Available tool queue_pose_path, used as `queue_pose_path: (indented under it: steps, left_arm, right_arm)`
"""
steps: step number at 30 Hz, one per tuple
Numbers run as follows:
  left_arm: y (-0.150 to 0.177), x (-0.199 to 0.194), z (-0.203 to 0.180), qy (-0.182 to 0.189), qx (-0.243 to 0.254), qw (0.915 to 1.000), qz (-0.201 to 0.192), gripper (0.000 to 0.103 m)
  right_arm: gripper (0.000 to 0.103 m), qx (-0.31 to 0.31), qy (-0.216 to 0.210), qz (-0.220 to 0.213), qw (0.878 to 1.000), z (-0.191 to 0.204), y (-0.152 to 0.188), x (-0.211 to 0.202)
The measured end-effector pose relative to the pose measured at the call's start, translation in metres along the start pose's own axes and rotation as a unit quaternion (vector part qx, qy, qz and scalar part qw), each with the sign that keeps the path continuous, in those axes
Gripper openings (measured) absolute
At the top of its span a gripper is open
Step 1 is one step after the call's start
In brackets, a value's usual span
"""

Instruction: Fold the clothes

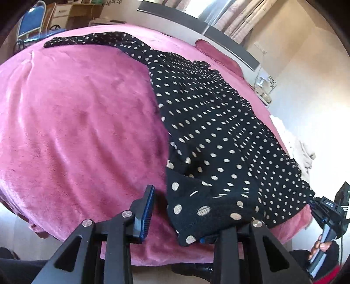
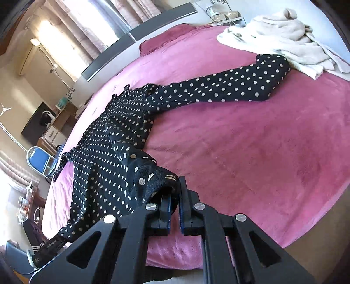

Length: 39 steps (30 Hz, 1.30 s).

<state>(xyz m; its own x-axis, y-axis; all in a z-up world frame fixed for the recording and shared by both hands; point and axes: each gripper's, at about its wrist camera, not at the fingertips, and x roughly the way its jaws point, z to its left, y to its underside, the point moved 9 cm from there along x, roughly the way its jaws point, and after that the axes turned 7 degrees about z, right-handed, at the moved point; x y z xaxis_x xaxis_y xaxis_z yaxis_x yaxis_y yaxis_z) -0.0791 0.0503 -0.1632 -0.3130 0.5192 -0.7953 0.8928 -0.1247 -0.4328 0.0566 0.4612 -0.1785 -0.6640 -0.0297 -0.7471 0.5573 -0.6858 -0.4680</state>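
A black top with cream polka dots (image 1: 214, 135) lies spread on the pink blanket (image 1: 76, 131) of a bed, one long sleeve (image 2: 240, 85) stretched out to the side. My left gripper (image 1: 177, 209) stands open at the near hem. Its left finger (image 1: 145, 209) is bare, and the hem corner drapes over and hides the right finger. My right gripper (image 2: 175, 187) is shut on the other hem corner, with bunched cloth pinched between its pads. In the left wrist view the right gripper (image 1: 315, 202) sits at the hem's far right end, with a hand (image 1: 320, 246) on its grip.
A crumpled cream sweater (image 2: 284, 37) lies on the bed past the sleeve's cuff. A pink pillow (image 2: 166, 39) rests against the grey headboard (image 2: 161, 20). A blue chair (image 1: 32, 21) and drawers stand beyond the bed's far side. The bed's near edge runs just under both grippers.
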Motion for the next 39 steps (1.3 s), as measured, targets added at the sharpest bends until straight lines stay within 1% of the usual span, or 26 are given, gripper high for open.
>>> queue_pose_path:
  steps: [3,4,5,6,7,8,10,12,14,16,18,20,21,22,23,25,26,27,28,29,30,32,34,36,39]
  left_arm:
    - [-0.003,0.005,-0.003,-0.050,0.035,0.9981,-0.010,0.032]
    - [-0.004,0.006,-0.007,-0.053,0.047,0.9974,-0.014,0.032]
    - [-0.004,0.010,-0.010,-0.047,0.056,0.9972,-0.010,0.027]
    - [-0.003,0.012,-0.011,-0.047,0.062,0.9970,-0.005,0.010]
    - [-0.003,0.012,-0.012,-0.049,0.065,0.9967,-0.001,0.003]
    - [-0.002,0.011,-0.013,-0.051,0.069,0.9963,0.002,0.003]
    - [-0.006,-0.002,-0.010,-0.053,0.065,0.9965,-0.002,0.003]
    - [-0.011,-0.018,-0.007,-0.063,0.070,0.9954,-0.016,0.003]
    - [-0.020,-0.040,-0.005,-0.077,0.083,0.9931,-0.031,0.003]
    - [-0.029,-0.063,-0.002,-0.101,0.101,0.9885,-0.050,0.003]
    - [-0.036,-0.083,0.002,-0.106,0.106,0.9869,-0.061,0.003]
    - [-0.037,-0.097,0.005,-0.113,0.118,0.9846,-0.062,0.003]
    - [-0.035,-0.098,0.005,-0.114,0.124,0.9842,-0.055,0.003]
    - [-0.030,-0.090,0.011,-0.125,0.126,0.9833,-0.040,0.003]
    - [-0.024,-0.082,0.016,-0.137,0.128,0.9820,-0.025,0.003]
    - [-0.014,-0.066,0.027,-0.159,0.131,0.9785,0.005,0.004]
    - [-0.010,-0.055,0.034,-0.180,0.128,0.9748,0.025,0.004]
    - [-0.009,-0.048,0.036,-0.193,0.128,0.9722,0.036,0.006]
    - [-0.009,-0.042,0.037,-0.210,0.136,0.9672,0.048,0.007]
    - [-0.010,-0.037,0.038,-0.226,0.143,0.9616,0.061,0.008]
    - [-0.008,-0.031,0.040,-0.240,0.148,0.9566,0.074,0.011]
    - [0.001,-0.021,0.046,-0.256,0.152,0.9487,0.108,0.015]
    - [0.007,-0.020,0.051,-0.259,0.148,0.9464,0.124,0.018]
    - [0.009,-0.023,0.055,-0.252,0.132,0.9488,0.137,0.025]
    - [0.012,-0.027,0.060,-0.235,0.117,0.9534,0.149,0.031]
  right_arm:
    - [0.005,-0.010,0.001,0.002,1.000,0.008,0.002,0.003]
    - [0.005,-0.012,0.001,0.004,1.000,0.009,0.003,0.006]
    - [0.005,-0.013,0.001,0.005,1.000,0.008,0.004,0.008]
    - [0.005,-0.012,-0.001,0.007,1.000,0.006,0.005,0.011]
    - [0.005,-0.011,-0.002,0.008,1.000,0.005,0.006,0.012]
    - [0.005,-0.010,-0.004,0.008,1.000,0.004,0.006,0.012]
    - [0.005,-0.005,-0.010,0.007,1.000,0.001,0.006,0.011]
    - [0.005,0.002,-0.022,0.002,1.000,0.000,0.003,0.007]
    - [0.005,0.010,-0.037,-0.005,0.999,0.000,-0.001,0.001]
    - [0.005,0.011,-0.047,-0.015,0.999,0.002,-0.006,-0.008]
    - [0.005,0.020,-0.061,-0.027,0.998,0.006,-0.011,-0.018]
    - [0.005,0.033,-0.070,-0.035,0.996,0.007,-0.013,-0.028]
    - [0.005,0.040,-0.069,-0.037,0.996,0.007,-0.012,-0.032]
    - [0.005,0.048,-0.068,-0.039,0.996,0.006,-0.011,-0.035]
    - [0.005,0.056,-0.059,-0.032,0.996,0.003,-0.006,-0.034]
    - [0.005,0.080,-0.036,0.004,0.996,-0.008,0.016,-0.019]
    - [0.005,0.092,-0.025,0.023,0.995,-0.014,0.028,-0.011]
    - [0.005,0.102,-0.009,0.040,0.994,-0.020,0.041,-0.003]
    - [0.006,0.111,0.004,0.052,0.992,-0.024,0.051,0.003]
    - [0.006,0.119,0.018,0.064,0.991,-0.028,0.058,0.008]
    - [0.007,0.127,0.033,0.076,0.988,-0.033,0.064,0.013]
    - [0.008,0.135,0.055,0.089,0.985,-0.038,0.071,0.018]
    - [0.010,0.136,0.069,0.097,0.984,-0.038,0.077,0.018]
    - [0.011,0.132,0.080,0.105,0.982,-0.037,0.084,0.016]
    - [0.011,0.125,0.099,0.113,0.981,-0.038,0.093,0.012]
